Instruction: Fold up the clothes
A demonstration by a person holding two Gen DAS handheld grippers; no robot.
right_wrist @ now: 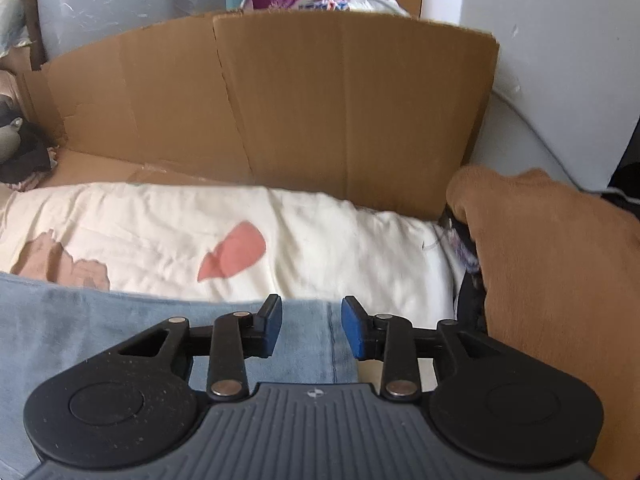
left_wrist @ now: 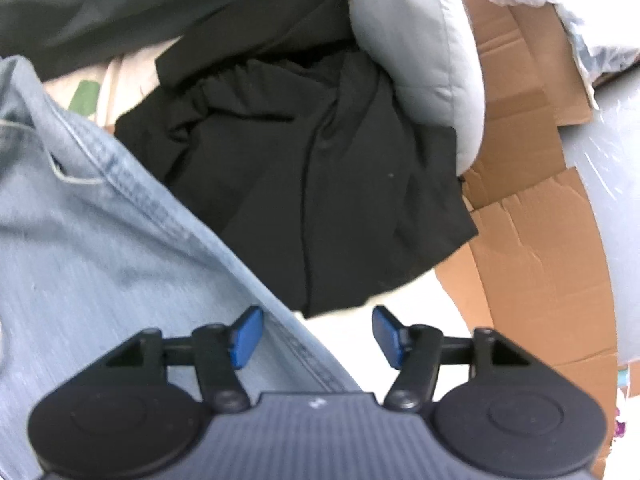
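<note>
Light-blue jeans point(left_wrist: 100, 240) flat on bedding

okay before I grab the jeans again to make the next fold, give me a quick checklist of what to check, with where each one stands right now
1. Left gripper free of cloth: ok, jaws apart, nothing pinched between the blue pads.
2. Right gripper free of cloth: ok, jaws apart above the denim, not clamping it.
3. Light blue jeans within reach of both grippers: ok, denim lies just under each.
4. Jeans lying flat: cannot tell, only part shows in either view.
5. Black garment clear of the jeans: not ok, it lies right against their seam edge.
6. Brown cloth clear of the right gripper: ok, off to its side.
</note>
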